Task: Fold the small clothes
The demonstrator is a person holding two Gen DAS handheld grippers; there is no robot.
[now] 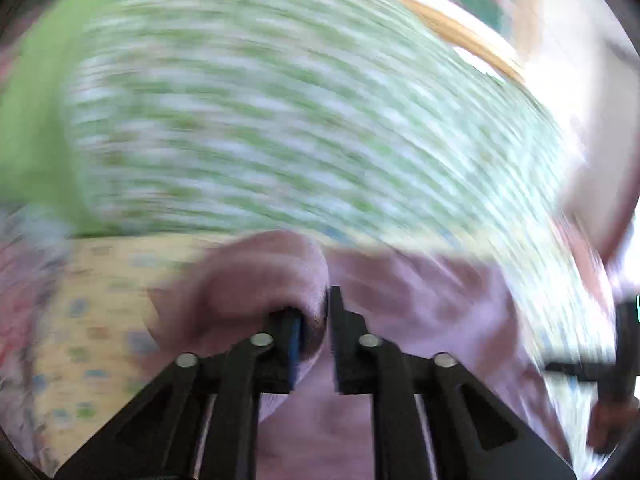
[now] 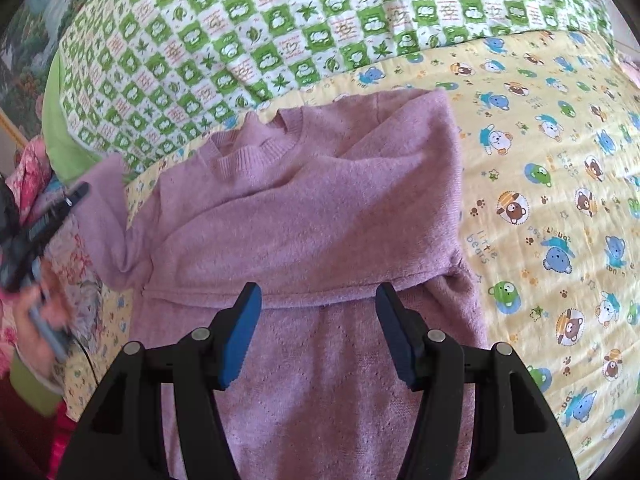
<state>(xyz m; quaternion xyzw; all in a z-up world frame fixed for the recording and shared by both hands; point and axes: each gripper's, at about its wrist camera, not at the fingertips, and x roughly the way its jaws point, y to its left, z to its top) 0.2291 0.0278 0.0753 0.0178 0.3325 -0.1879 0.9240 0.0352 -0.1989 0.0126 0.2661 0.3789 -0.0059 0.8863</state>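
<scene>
Pink knit sweater [image 2: 320,216] lies on the yellow bear-print sheet [image 2: 560,208] of the bed, neck toward the green checked quilt [image 2: 240,40] at the far side, hem toward you.

Done so far: 1 sleeve, the one on the right in the right wrist view, is already folded in across the chest, cuff end near the collar [image 2: 256,148]. Judging by that, you're approx 1/3 thru.

Left to do: the other sleeve [image 2: 108,216] sticks out toward the sheet's left edge. It needs folding in, then the body gets doubled hem-to-neck.

Left gripper [image 1: 316,320]: view heavily motion-blurred, but the jaws are nearly together w/ a bunch of pink knit between them. Looks clenched on the sweater fabric, prob the unfolded sleeve; can't confirm which part. In the right wrist view it shows at the left edge, blurred.

Right gripper [image 2: 318,332]: jaws released, standing apart, hovering over the lower body of the sweater, nothing between the pads.

No 2nd garment is identifiable on the bed.
</scene>
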